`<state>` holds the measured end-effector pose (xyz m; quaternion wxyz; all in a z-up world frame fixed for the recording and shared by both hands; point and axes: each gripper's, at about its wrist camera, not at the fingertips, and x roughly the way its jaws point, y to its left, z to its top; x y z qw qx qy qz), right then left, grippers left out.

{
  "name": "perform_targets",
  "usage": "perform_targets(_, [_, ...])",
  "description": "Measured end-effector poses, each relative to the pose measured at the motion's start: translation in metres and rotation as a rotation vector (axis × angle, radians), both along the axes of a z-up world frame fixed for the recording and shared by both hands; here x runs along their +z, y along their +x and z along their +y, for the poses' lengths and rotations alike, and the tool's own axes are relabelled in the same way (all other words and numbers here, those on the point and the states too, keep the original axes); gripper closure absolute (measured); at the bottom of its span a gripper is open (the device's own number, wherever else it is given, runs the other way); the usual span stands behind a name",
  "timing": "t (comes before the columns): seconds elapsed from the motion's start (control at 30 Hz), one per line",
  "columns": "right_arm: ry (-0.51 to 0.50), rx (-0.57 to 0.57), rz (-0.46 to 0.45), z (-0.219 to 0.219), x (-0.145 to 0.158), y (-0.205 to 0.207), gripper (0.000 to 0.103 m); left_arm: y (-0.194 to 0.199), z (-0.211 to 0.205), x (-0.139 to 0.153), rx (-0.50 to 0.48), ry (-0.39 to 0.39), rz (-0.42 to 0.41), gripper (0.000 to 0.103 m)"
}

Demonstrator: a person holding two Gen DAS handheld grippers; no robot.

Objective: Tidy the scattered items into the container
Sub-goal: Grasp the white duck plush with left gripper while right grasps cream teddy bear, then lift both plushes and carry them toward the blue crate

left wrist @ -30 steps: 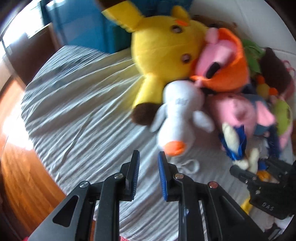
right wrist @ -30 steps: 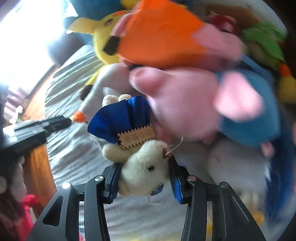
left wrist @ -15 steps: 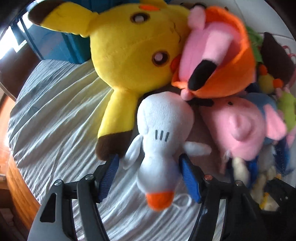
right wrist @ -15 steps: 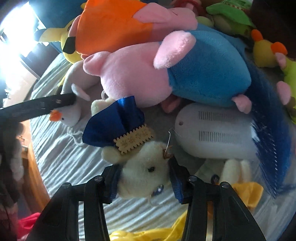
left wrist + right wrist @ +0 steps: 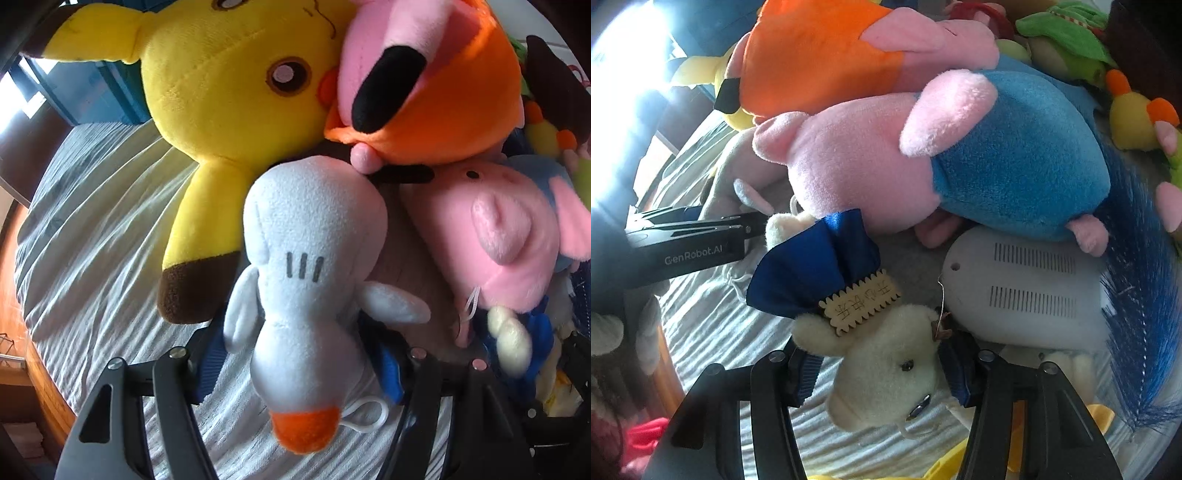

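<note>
Striped bedsheet [image 5: 92, 236], wooden floor [image 5: 7, 295], blue cabinet [image 5: 88, 99], bright daylight.

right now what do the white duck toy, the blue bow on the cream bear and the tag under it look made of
White duck toy: soft short-pile fleece, matte, fuzzy nap with stitched seams. Blue bow: thin woven fabric, possibly satin, with a slight sheen and crisp folds. Tag: looks like pale wood or stiff card, flat, scalloped edge, dark characters on it; which of the two is unclear. Cream bear: longer, fluffy plush.

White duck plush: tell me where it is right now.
In the left wrist view the white duck plush lies centre frame on the striped sheet, between the left gripper's opening jaws, beside the yellow plush and pink pig plush.
</note>
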<state>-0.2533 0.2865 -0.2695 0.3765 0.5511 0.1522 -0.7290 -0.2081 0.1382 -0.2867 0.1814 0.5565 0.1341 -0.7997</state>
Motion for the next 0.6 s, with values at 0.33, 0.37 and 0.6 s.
perform_targets(0.33, [-0.019, -0.008, -0.010, -0.009, -0.004, 0.005, 0.020, 0.005, 0.002, 0.002, -0.007, -0.005, 0.017, 0.031])
perform_targets(0.37, [-0.015, -0.009, -0.004, -0.010, -0.004, 0.006, 0.020, 0.005, 0.002, 0.003, -0.008, -0.004, 0.016, 0.031])
perform_targets(0.6, [0.029, 0.003, 0.047, -0.016, -0.005, 0.010, 0.050, 0.012, 0.006, 0.008, -0.015, -0.012, 0.034, 0.048])
